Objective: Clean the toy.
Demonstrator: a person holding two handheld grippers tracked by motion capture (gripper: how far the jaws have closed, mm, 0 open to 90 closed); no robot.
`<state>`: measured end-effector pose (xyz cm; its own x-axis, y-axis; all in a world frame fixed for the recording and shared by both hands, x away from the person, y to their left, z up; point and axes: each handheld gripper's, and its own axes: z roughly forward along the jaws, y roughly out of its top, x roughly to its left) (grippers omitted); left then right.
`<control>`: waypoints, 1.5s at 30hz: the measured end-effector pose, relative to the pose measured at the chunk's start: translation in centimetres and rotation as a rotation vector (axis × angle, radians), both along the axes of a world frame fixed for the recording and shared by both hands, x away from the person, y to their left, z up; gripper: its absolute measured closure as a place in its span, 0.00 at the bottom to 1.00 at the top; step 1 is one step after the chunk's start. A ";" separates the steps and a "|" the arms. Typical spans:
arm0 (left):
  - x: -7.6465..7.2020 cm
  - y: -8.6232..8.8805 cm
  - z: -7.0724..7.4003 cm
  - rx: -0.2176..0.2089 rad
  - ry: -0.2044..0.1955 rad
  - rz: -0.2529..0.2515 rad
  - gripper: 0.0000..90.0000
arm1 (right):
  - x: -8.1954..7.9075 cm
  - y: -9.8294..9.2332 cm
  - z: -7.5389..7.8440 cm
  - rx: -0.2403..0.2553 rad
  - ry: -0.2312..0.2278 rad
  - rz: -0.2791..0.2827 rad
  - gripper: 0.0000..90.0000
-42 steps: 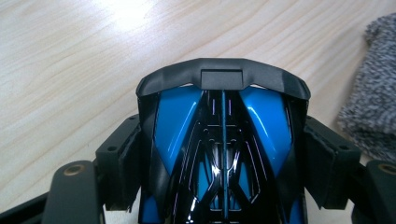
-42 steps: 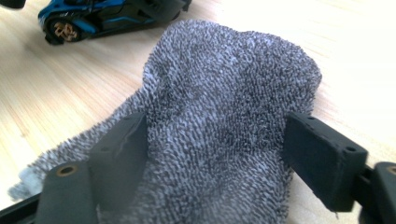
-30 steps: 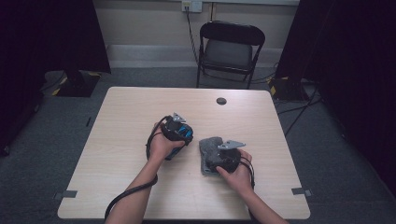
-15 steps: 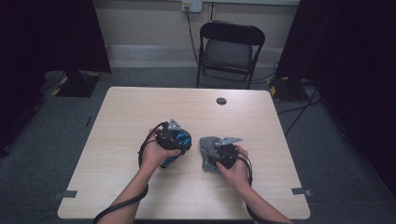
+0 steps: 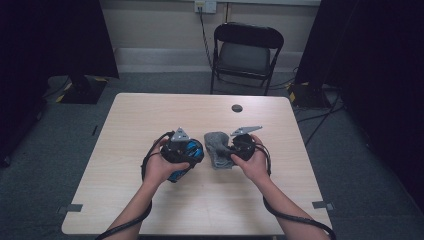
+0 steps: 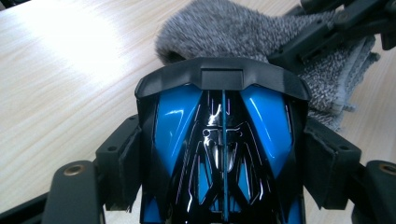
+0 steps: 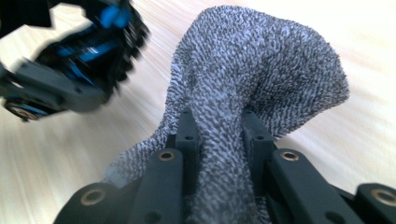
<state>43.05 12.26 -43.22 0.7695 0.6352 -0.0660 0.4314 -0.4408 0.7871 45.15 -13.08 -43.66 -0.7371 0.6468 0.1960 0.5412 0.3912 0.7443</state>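
Note:
A blue and black toy car [image 6: 219,154] sits between the pads of my left gripper [image 6: 224,140], which is shut on its sides and holds it just above the table [image 5: 150,115]. In the high view that gripper [image 5: 182,150] is left of centre. A grey towelling cloth [image 7: 261,70] lies bunched to its right. My right gripper [image 7: 217,135] has just been closing and now pinches a raised fold of the cloth [image 5: 216,145], lifting it off the wood. In the right gripper view the car [image 7: 93,46] is a blur at upper left.
A small dark round disc [image 5: 236,108] lies near the table's far edge. A black folding chair [image 5: 246,50] stands beyond the table. Cables trail from both grippers toward the near edge. Bare wood spreads left, right and in front of the hands.
The right gripper has closed on the cloth and risen, pulling a fold up. The left hand, still holding the car, has shifted slightly and lifted a little.

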 end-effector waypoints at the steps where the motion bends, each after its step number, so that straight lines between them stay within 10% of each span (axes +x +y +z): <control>1: 0.0 0.1 -0.1 -0.002 0.003 -0.001 0.28 | 0.1 0.2 0.3 0.002 -0.004 0.013 0.81; 23: 0.1 0.3 -1.1 0.041 0.016 -0.009 0.28 | -0.8 1.9 0.4 -0.003 -0.044 0.195 0.81; 34: 0.2 0.4 -1.5 0.044 0.027 0.002 0.28 | -0.2 0.2 -3.1 -0.102 -0.031 0.138 0.65; 45: -0.1 0.2 -1.6 0.052 0.032 0.001 0.28 | -2.2 -0.7 -3.0 -0.135 -0.056 0.081 0.38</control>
